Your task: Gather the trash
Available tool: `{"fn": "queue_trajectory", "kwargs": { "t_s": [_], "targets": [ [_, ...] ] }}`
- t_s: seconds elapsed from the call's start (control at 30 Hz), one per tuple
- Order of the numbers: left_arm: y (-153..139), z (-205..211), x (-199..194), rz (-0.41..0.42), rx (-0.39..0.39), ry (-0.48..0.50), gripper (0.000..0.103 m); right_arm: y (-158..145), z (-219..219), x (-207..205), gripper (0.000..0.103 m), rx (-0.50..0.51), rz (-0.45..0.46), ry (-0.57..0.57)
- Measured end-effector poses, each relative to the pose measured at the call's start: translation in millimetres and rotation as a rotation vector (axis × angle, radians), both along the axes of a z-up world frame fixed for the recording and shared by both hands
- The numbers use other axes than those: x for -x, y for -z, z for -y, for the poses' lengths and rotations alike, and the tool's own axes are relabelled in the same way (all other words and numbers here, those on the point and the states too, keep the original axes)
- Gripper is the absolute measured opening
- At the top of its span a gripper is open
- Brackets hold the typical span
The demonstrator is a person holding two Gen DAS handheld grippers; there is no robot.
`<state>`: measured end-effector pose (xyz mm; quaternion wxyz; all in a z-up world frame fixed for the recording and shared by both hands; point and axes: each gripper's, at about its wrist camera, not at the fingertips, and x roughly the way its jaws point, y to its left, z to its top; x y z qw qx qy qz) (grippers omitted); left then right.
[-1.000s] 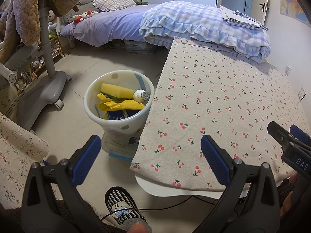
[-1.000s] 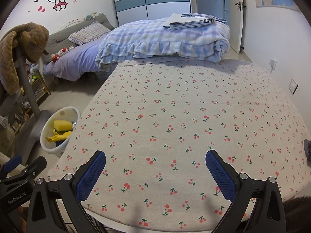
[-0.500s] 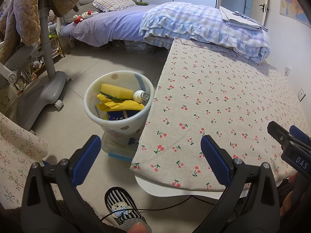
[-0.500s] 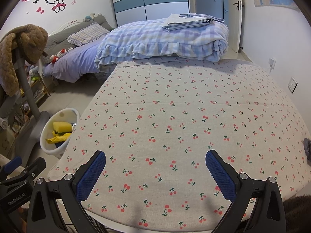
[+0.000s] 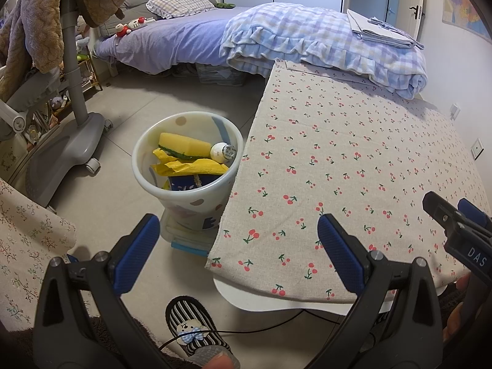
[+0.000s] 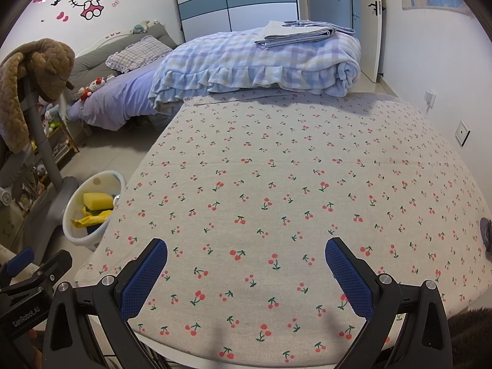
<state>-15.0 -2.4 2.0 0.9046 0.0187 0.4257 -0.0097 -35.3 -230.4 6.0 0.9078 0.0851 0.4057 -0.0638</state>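
A white trash bin is standing on the floor, touching the left edge of a table covered by a cherry-print cloth. Inside the bin are lying a yellow sponge, a crumpled yellow wrapper, a small white bulb-like item and a dark blue packet. The left gripper is hovering near the bin and over the table's near corner, its jaws spread wide and gripping nothing. The right gripper is hanging over the near side of the cloth, jaws likewise spread wide and empty. Beyond the bin, a grey wheeled stand draped with a brown blanket is standing on the floor. Behind the table, a folded checked blanket is resting on a purple bed. Below the bin, a striped slipper is showing on the floor.
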Motion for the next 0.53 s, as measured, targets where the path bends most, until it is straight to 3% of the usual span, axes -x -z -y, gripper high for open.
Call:
{"fn": "queue_trajectory", "kwargs": {
  "t_s": [0.53],
  "targets": [
    [-0.4, 2.1, -3.0, -0.012, 0.017, 0.024, 0.102, -0.1, 0.7, 0.0, 0.103, -0.002, -0.003, 0.002]
  ]
}}
